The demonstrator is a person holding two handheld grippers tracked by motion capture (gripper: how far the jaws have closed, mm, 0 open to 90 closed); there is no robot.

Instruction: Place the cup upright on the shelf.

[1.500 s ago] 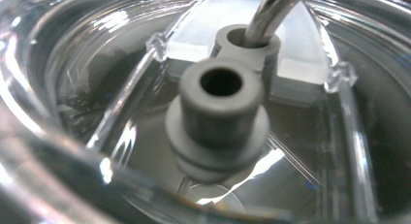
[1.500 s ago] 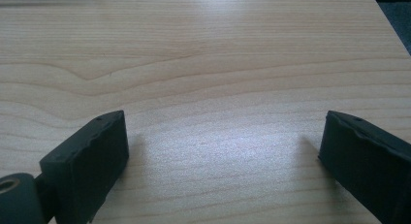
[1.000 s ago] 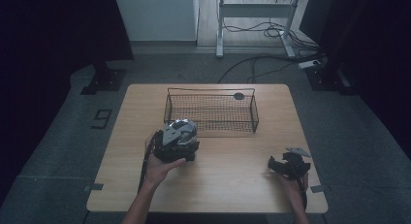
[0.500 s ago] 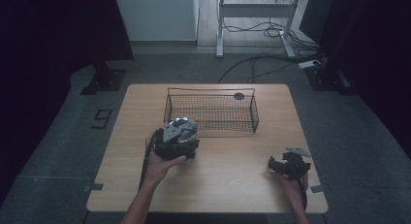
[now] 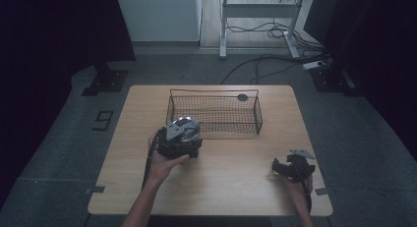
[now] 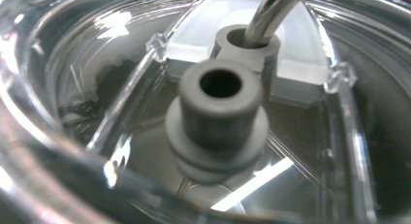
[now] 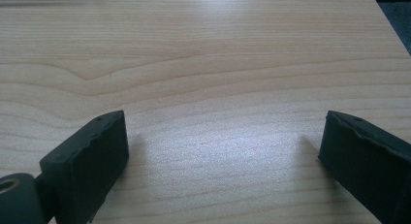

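The clear lid point(image 5: 183, 128) sits at the left gripper point(image 5: 178, 141), near the middle-left of the worktop point(image 5: 236, 183) and just in front of the left end of the wire basket point(image 5: 214, 113). In the high view it reads as a round, shiny, transparent piece lying on top of the dark gripper body, with the person's left hand point(image 5: 164, 163) gripping from below. In the left gripper view the lid point(image 6: 97, 88) is pressed right up against the camera: curved clear plastic with radial ribs, a grey tubular knob point(image 6: 218, 117) at its centre and a metal rod point(image 6: 271, 10) entering a second grey socket behind it. The jaws themselves are hidden by the lid, so I cannot tell how they stand or whether they grip it.

The right gripper point(image 5: 294, 168) rests low at the right front of the worktop, well apart from the lid, held by the right hand point(image 5: 295, 187). In the right gripper view its jaws stand wide apart over bare wood point(image 7: 208, 88), nothing between them.

The basket is a black mesh rectangle at the rear centre. A small dark round object point(image 5: 242, 97) lies at its far right corner; whether inside or just behind cannot be told.
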